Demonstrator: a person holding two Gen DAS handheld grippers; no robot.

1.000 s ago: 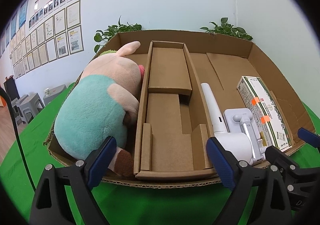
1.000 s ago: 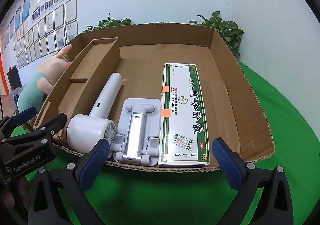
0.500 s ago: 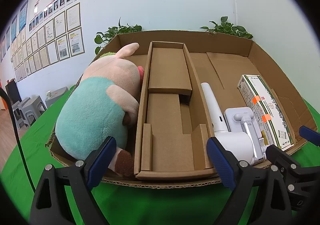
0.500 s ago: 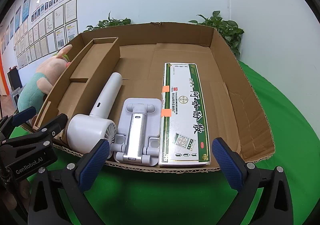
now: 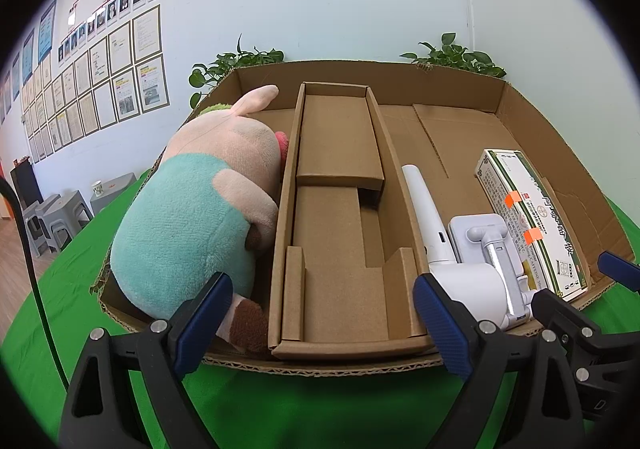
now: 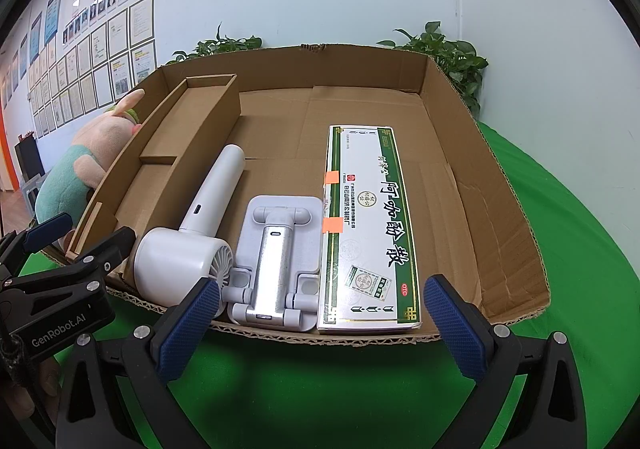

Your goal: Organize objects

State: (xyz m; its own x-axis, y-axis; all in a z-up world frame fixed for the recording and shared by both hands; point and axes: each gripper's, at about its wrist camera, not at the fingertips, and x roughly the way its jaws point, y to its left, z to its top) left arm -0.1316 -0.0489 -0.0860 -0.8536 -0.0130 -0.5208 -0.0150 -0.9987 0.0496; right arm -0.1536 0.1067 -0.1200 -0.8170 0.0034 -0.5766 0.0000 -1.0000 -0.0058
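Left tongs (image 6: pixel 52 245) read "GenRobot.AI"; medicine box (image 6: pixel 370 227) reads "OTC".

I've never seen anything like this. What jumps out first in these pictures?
A big plush pig in a teal shirt fills the left section of a shallow cardboard box on a green cloth. In the right section a white handheld fan, a folding phone stand and a green-and-white medicine box lie side by side.
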